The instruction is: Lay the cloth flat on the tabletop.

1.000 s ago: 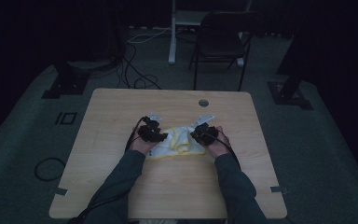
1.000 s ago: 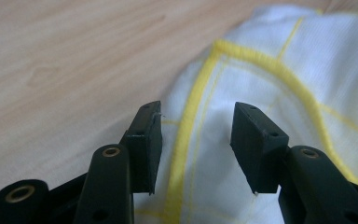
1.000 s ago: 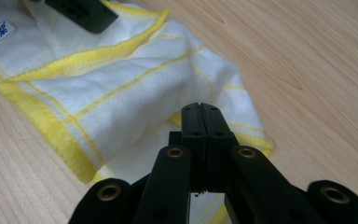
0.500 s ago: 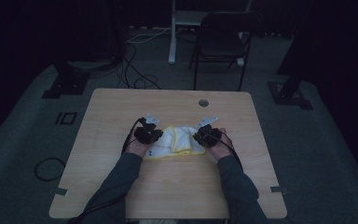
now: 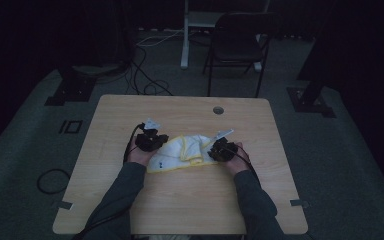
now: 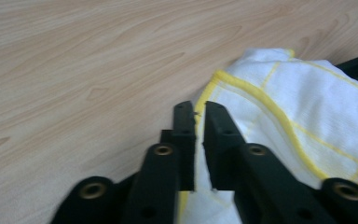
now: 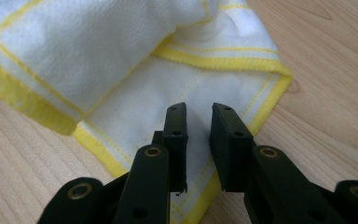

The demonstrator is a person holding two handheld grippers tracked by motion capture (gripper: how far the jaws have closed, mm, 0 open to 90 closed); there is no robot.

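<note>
A white cloth [image 5: 185, 150] with yellow hems and grid lines lies rumpled on the wooden table [image 5: 180, 205] between my two grippers. My left gripper [image 5: 159, 144] is at the cloth's left end. In the left gripper view its jaws [image 6: 199, 109] closed a moment ago and have just eased slightly, with the cloth's [image 6: 307, 107] yellow hem pinched in the thin gap. My right gripper [image 5: 215, 150] is at the cloth's right corner. Its jaws [image 7: 199, 109] have just been opening and hang apart over the flat corner of the cloth [image 7: 121, 51], with nothing pinched between them.
Bare wood surrounds the cloth on all sides. A round cable hole [image 5: 218, 110] sits near the table's far edge. Behind the table stand a dark chair [image 5: 237, 47] and cables on the floor [image 5: 145, 75].
The left gripper has shifted a little to the left with the cloth's end, and the cloth now lies stretched wider. The right gripper has sunk slightly toward the table.
</note>
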